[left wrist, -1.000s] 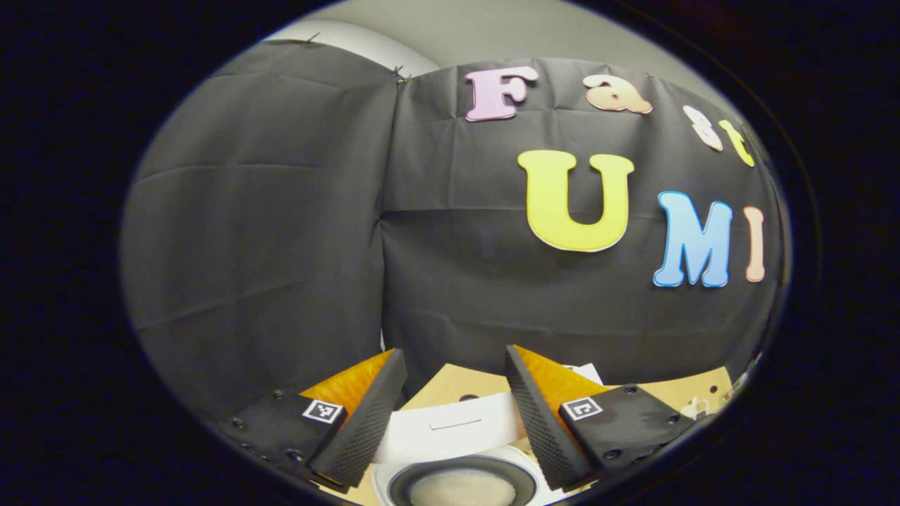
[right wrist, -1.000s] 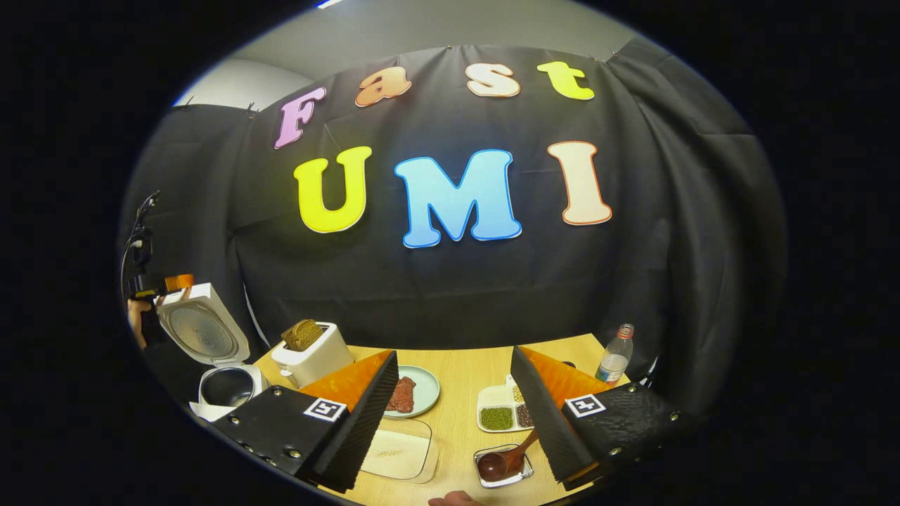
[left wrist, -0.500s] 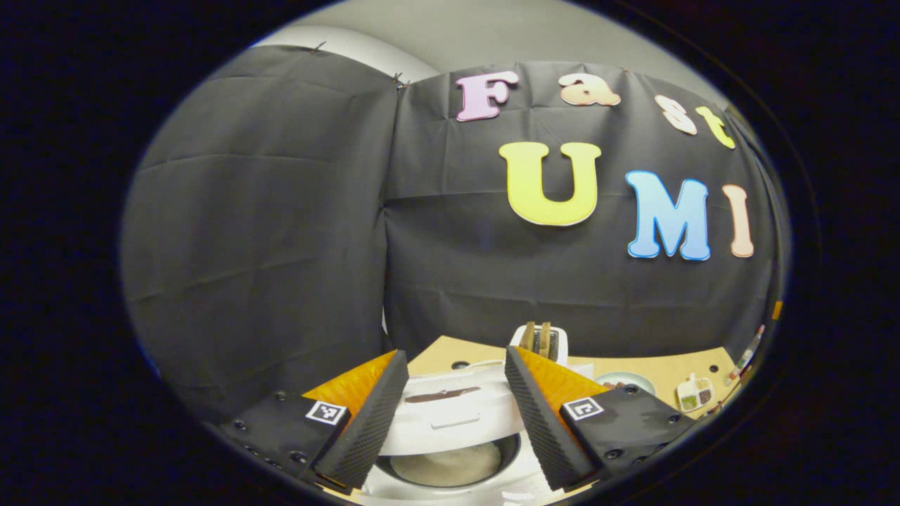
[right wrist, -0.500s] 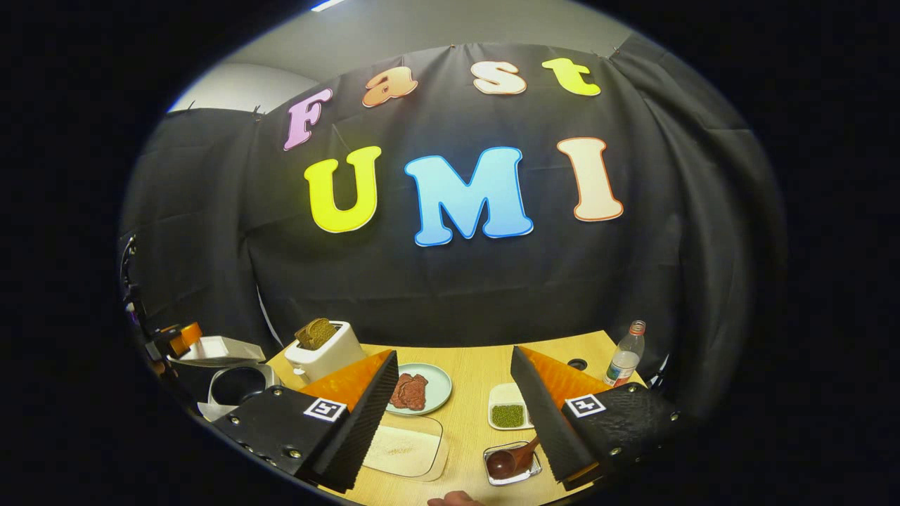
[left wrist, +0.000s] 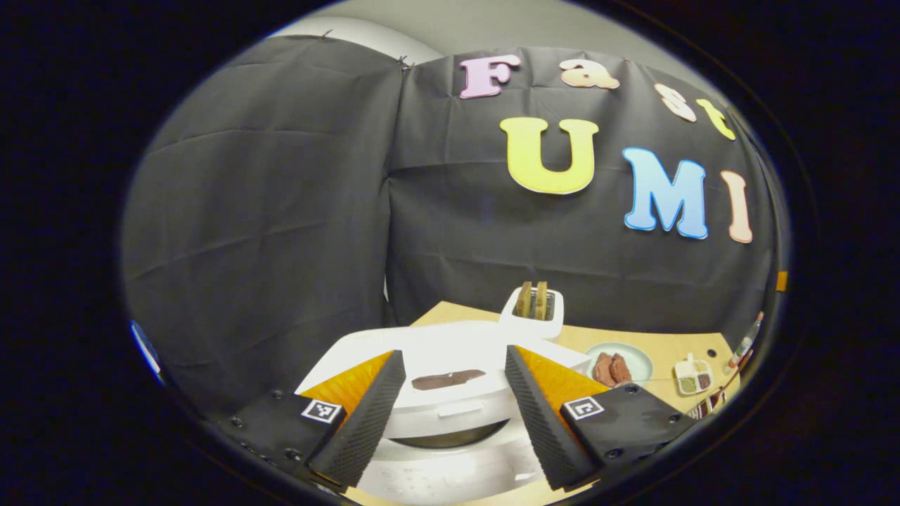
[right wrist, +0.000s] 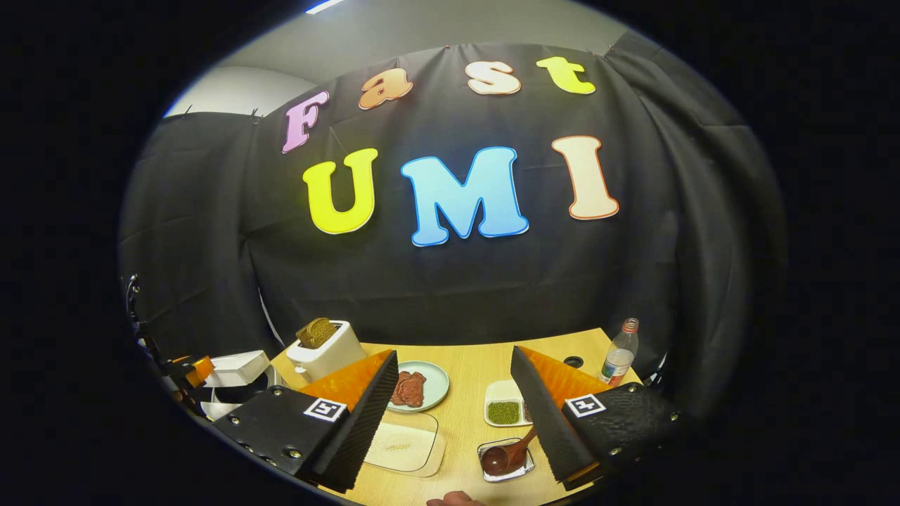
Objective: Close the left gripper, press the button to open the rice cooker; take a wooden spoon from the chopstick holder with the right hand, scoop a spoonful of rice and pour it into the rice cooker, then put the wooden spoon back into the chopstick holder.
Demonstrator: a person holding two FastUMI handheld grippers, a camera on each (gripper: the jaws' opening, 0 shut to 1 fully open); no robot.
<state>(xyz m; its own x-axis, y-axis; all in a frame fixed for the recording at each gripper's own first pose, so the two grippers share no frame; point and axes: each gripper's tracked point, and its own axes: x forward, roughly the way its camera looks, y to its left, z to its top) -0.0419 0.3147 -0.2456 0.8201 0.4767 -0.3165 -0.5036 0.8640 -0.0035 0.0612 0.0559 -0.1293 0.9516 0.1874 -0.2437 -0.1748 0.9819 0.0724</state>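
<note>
The white rice cooker [left wrist: 450, 393] sits right under my left gripper [left wrist: 453, 355], its lid lowered almost flat, with a dark slit of the pot showing below the lid's front edge. The left gripper stands open, one finger on each side of the lid, holding nothing. In the right gripper view the cooker [right wrist: 235, 372] is at the far left with the left gripper [right wrist: 191, 369] on it. The wooden spoon [right wrist: 500, 458] lies in a small metal tray [right wrist: 524, 469], its handle running behind a finger of my open right gripper [right wrist: 453, 355]. A clear rice container [right wrist: 404, 446] lies beside the tray.
On the wooden table [right wrist: 467, 365] stand a white toaster [right wrist: 320, 348] holding bread, a plate of meat [right wrist: 415, 386], a white dish of green beans [right wrist: 505, 412] and a water bottle [right wrist: 619, 351]. A person's fingertip [right wrist: 453, 500] shows at the near edge.
The cooker's lid has swung down from upright to almost shut, and the left gripper has come down and back with it. The right gripper has hardly moved.
</note>
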